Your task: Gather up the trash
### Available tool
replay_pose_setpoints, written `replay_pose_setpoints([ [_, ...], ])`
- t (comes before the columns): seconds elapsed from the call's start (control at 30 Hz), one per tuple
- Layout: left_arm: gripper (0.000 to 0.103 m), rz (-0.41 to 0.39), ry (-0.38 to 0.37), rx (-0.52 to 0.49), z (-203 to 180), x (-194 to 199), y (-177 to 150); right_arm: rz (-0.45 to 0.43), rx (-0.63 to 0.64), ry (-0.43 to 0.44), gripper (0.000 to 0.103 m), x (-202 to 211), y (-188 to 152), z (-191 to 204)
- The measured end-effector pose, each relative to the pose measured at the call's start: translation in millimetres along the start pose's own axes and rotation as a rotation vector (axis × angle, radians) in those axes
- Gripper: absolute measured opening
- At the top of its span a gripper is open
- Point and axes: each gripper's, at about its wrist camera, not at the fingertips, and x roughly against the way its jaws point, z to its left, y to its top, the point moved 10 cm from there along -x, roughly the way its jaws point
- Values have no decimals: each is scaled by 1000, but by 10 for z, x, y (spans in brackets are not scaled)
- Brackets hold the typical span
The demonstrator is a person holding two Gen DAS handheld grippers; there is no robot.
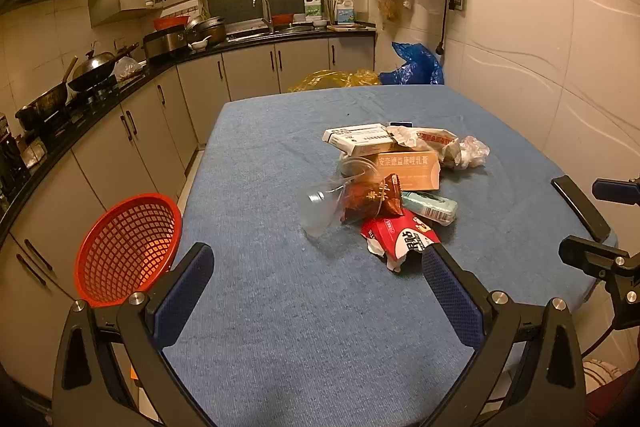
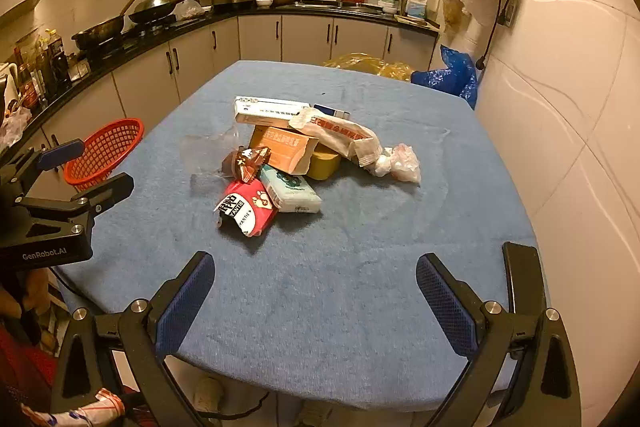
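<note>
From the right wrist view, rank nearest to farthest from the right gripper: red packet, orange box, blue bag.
From the right gripper:
1. Red packet, front of the pile, left of centre.
2. Orange box, mid-pile, under the white boxes.
3. Blue bag, beyond the table's far right corner.

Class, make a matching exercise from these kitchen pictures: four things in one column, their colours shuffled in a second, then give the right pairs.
Things:
1. basket
2. tablecloth
3. tissue pack
4. bag by the wall

Colours:
A. pale green
B. dark blue
C. red
D. light blue

Pairs: 1-C, 2-D, 3-A, 4-B
</note>
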Motion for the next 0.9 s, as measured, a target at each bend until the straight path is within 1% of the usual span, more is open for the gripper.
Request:
replay_pose_setpoints([
  [0.63, 103, 15, -5, 6, 67, -86, 0, 25, -7, 14, 102, -114, -10, 7],
  [0.8, 103, 25, -22, -7, 28, -134, -9, 37, -20, 19, 102, -153, -29, -11],
  [0.9, 103, 40, -45, -30, -22, -178, -7, 46, -26, 28, 101, -183, -36, -17],
])
